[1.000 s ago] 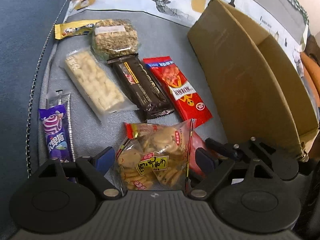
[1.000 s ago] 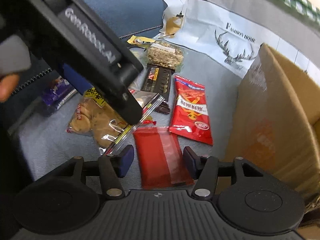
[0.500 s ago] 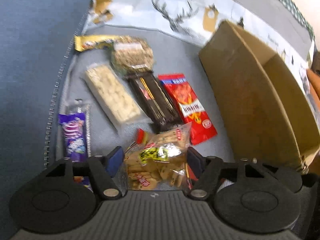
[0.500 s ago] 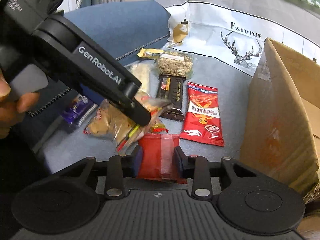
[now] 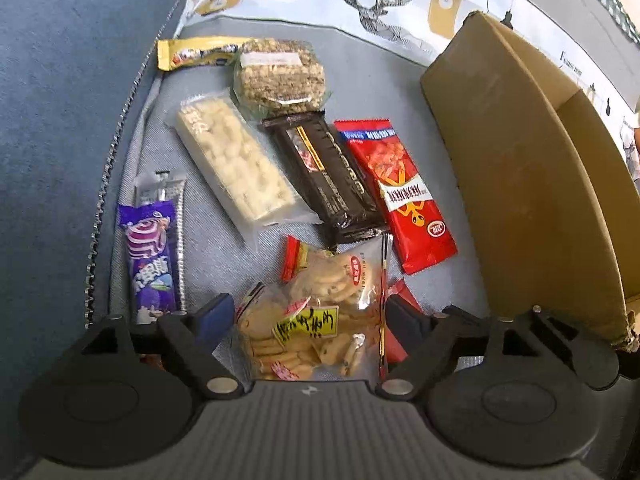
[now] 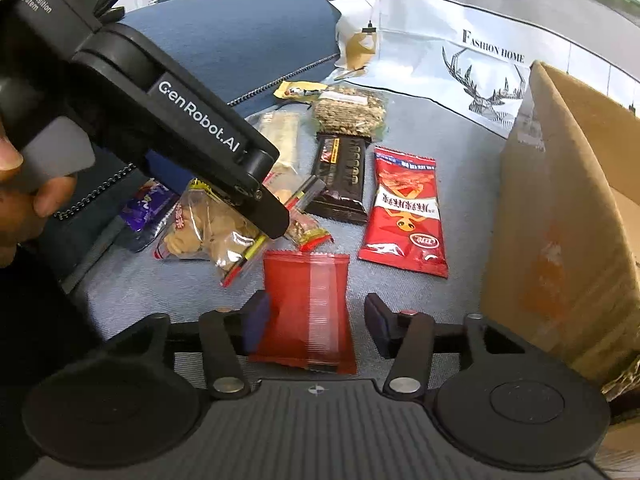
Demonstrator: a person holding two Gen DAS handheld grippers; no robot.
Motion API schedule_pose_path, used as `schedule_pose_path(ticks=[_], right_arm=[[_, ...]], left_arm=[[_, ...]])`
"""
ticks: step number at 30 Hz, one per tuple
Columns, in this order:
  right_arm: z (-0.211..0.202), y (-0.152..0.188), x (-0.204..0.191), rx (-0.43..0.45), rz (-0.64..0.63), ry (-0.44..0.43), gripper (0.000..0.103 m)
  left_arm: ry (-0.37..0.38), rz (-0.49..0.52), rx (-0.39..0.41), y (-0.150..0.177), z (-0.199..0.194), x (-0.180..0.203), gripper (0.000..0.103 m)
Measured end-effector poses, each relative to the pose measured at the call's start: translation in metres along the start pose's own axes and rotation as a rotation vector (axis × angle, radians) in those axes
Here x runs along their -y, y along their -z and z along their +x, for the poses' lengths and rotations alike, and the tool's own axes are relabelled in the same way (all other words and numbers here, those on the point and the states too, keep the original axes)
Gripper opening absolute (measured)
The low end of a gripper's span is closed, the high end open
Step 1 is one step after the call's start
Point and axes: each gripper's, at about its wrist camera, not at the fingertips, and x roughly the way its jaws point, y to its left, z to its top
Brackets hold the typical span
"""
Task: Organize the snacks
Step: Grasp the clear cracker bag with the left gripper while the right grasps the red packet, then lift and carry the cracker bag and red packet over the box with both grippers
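red packet (image 6: 306, 308) lies between opening fingers (image 6: 256, 316).

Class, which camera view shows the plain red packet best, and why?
The right wrist view: the plain red packet lies nearly whole between that gripper's fingers. The left wrist view shows only a red corner beside the biscuit bag.

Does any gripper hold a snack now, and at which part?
Neither holds one. The left gripper is opening around the cracker bag; the right gripper is opening around the red packet.
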Motion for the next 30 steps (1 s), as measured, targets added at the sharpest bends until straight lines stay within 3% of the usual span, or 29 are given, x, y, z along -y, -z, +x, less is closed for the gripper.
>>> schedule_pose_path(ticks=[11, 13, 17, 30], right_arm=[[0.009, -0.001, 0.001, -0.023, 0.01, -0.009, 0.058], [0.008, -0.002, 0.0, -0.022, 0.0, -0.006, 0.049], [0.005, -0.001, -0.001, -0.016, -0.013, -0.008, 0.045], [-0.029, -0.005, -0.008, 0.103, -0.07, 0.038, 0.042]], left_arm=[[-0.027, 0.056, -0.035, 0.0, 0.014, 0.012, 0.087], [-0.031, 0.066, -0.035, 0.0, 0.015, 0.014, 0.086], [-0.022, 0.08, -0.021, 0.001, 0.013, 0.017, 0.08], [0.049, 0.062, 0.192, 0.013, -0.031, 0.009, 0.075]])
